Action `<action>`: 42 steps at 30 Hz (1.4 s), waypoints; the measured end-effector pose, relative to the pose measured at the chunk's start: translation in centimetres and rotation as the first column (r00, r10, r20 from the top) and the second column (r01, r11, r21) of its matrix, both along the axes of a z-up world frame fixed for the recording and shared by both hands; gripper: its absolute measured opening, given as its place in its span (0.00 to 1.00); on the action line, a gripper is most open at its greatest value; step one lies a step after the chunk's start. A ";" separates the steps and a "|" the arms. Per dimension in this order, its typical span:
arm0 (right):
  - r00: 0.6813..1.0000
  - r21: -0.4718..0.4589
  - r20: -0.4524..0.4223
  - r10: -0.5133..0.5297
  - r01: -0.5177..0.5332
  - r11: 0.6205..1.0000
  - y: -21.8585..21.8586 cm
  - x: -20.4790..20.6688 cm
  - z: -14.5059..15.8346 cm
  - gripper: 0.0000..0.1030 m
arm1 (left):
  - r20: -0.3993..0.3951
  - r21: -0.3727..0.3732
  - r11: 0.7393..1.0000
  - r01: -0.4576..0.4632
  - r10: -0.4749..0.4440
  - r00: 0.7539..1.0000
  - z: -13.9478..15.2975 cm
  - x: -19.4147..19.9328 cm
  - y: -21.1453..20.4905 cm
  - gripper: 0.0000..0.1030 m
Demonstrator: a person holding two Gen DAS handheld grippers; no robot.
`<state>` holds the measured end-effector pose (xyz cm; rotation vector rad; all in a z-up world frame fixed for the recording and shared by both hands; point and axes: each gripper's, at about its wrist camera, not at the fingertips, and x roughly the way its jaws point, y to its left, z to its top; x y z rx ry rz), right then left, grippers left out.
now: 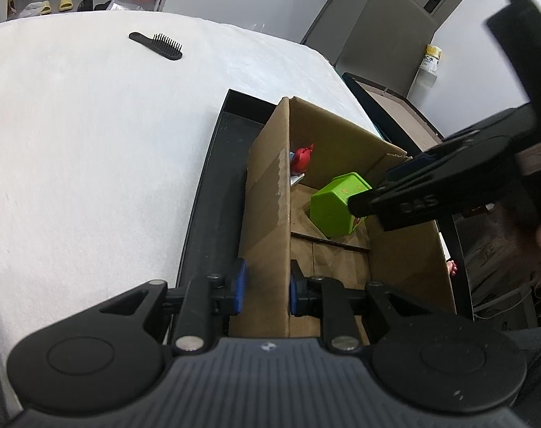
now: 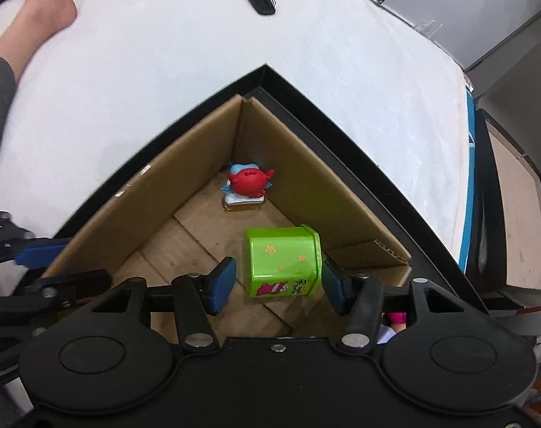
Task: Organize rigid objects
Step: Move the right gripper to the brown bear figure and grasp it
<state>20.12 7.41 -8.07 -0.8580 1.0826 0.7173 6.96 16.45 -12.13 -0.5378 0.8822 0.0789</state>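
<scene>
Sideways, green tin (image 2: 283,262), lid rightward.

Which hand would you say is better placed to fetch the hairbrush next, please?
Probably the right gripper: its jaws stand apart around the green tin in the box. The left gripper clamps the box wall. The hairbrush lies far off.

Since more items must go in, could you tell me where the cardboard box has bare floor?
Bare floor lies beside the left wall of the brown cardboard box. The far corner holds the red figurine; the green hexagonal tin crowds the right.
</scene>
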 end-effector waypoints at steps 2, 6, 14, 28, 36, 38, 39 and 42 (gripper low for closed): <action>1.000 0.013 -0.007 -0.012 0.012 1.000 -0.3 -0.1 0.8 0.52 | 0.000 -0.001 1.000 -0.001 0.001 1.000 0.0 0.1 0.1 0.20; 1.000 0.043 -0.020 -0.023 0.024 0.999 -1.2 -0.4 2.5 0.53 | 0.001 0.009 1.000 0.003 -0.003 1.000 0.1 0.2 0.0 0.20; 0.990 0.106 -0.052 -0.134 0.138 0.985 -5.7 0.6 6.5 0.54 | 0.005 0.012 1.000 0.004 -0.004 1.000 0.0 0.0 0.0 0.20; 0.939 0.109 -0.040 -0.342 0.344 0.933 -14.7 2.0 8.1 0.56 | 0.013 0.031 0.999 0.004 -0.005 1.000 0.1 -0.1 -0.4 0.20; 0.906 0.119 -0.041 -0.422 0.424 0.898 -18.4 2.4 6.7 0.61 | 0.008 0.034 0.999 -0.017 0.016 1.000 0.1 -0.4 -0.7 0.20; 0.899 0.119 -0.056 -0.435 0.438 0.891 -19.0 2.6 5.8 0.61 | 0.007 0.036 0.999 -0.021 0.020 1.000 0.2 -0.3 -0.7 0.20; 0.896 0.117 -0.062 -0.441 0.445 0.888 -19.2 2.6 5.4 0.61 | 0.007 0.040 0.999 -0.021 0.021 1.000 0.3 -0.3 -0.8 0.20; 0.882 0.113 -0.076 -0.465 0.471 0.875 -19.8 3.0 4.0 0.61 | 0.011 0.052 0.999 -0.015 0.015 1.000 0.4 -0.3 -0.9 0.20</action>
